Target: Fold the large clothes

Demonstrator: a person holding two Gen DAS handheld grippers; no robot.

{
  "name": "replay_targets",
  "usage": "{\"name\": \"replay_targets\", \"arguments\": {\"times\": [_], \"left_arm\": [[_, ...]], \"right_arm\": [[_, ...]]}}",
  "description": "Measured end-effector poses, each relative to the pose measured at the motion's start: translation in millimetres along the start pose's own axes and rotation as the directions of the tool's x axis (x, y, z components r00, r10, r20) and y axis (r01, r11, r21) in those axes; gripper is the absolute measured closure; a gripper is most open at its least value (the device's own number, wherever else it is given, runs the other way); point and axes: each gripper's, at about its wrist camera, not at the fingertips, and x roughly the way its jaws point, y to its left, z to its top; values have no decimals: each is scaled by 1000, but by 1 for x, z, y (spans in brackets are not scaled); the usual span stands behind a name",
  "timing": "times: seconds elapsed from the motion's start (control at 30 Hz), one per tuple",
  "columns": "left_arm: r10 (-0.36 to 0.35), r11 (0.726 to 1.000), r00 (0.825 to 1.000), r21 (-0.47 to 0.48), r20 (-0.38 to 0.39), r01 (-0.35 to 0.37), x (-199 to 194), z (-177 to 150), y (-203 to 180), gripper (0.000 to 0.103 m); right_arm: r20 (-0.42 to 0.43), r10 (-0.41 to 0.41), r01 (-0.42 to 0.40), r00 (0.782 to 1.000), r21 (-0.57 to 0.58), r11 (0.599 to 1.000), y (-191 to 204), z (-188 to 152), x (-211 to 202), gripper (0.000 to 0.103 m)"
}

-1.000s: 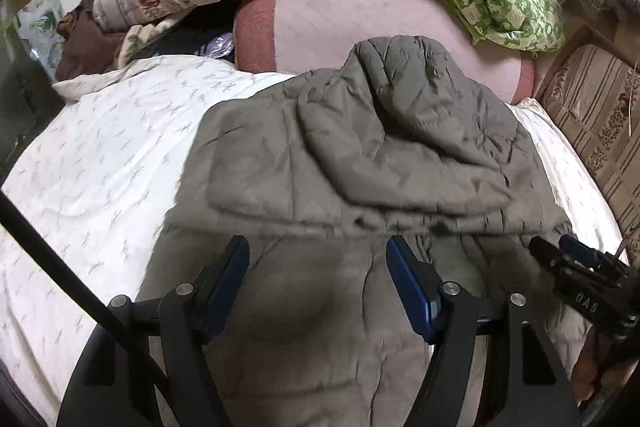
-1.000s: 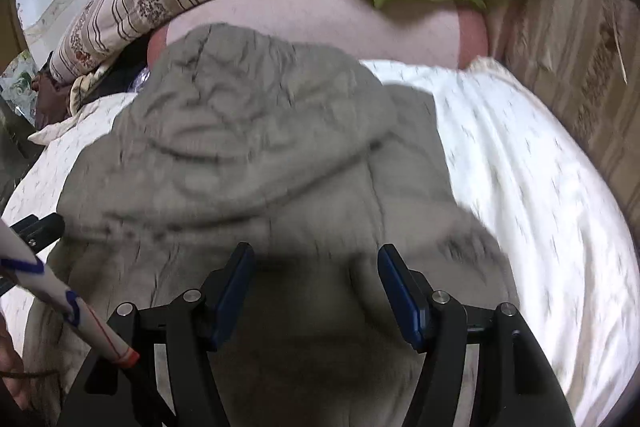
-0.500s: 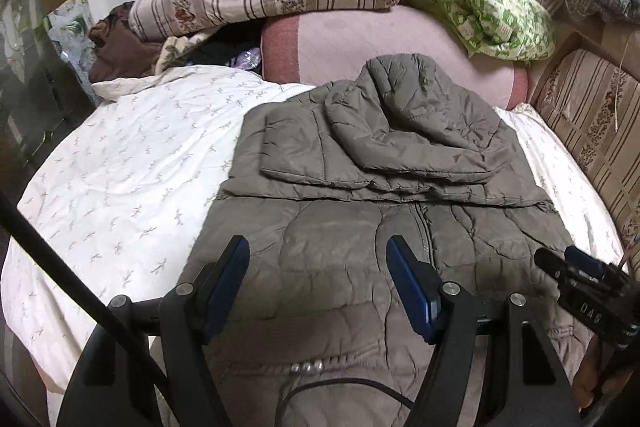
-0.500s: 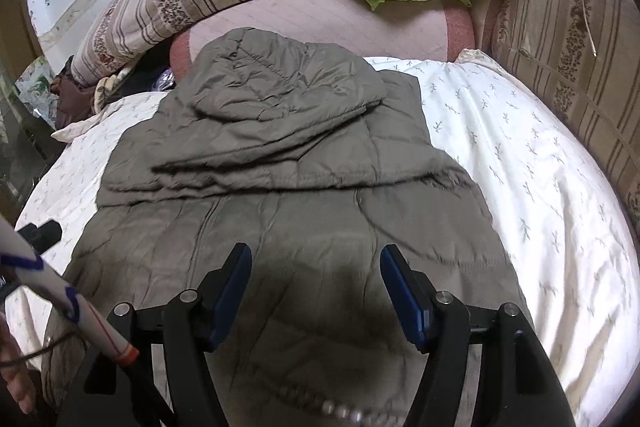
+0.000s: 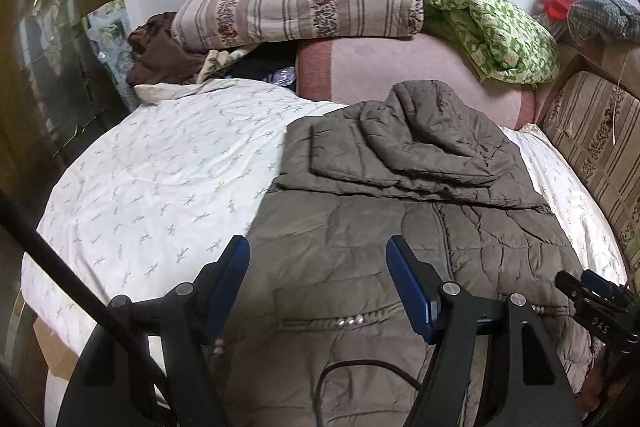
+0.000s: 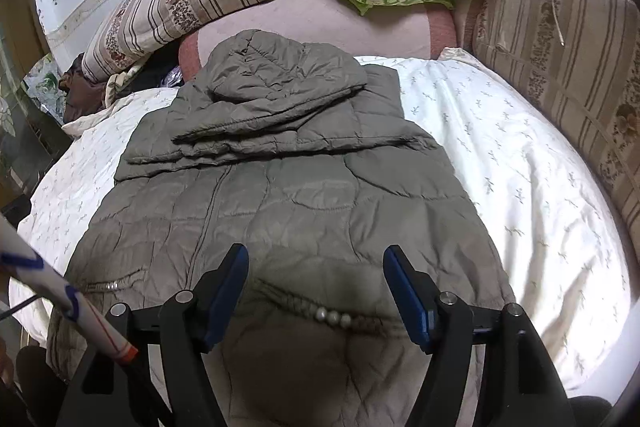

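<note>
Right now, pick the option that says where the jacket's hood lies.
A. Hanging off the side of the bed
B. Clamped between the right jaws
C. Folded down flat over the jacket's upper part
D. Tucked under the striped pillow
C: the hood lies flat on the upper part of the grey-green jacket, which is spread on the white bedspread, clear of the striped pillow and of both open grippers.

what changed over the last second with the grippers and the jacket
Both grippers, left and right, pulled back from the olive quilted hooded jacket, so more of it shows. The right's jaws have just been opening, nothing between them. The jacket stays folded on the white patterned bedspread.
</note>
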Motion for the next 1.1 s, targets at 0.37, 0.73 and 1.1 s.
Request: {"name": "replay_targets", "arguments": {"times": [0.37,0.73,1.1], "left_arm": [[112,967,992,-224,-62,-123,-9,-21,116,33],[432,781,900,-474,-63,-408,-69,-58,263,33],[465,768,878,-442,-114,-464,-80,-72,301,33]], "right_arm": [[-9,-34,35,999,109,993,-55,-10,-21,28],[66,-166,139,984,299,944,-144,-4,-71,28],[-15,-226,219,974,314,924,-197,5,-78,21]]}}
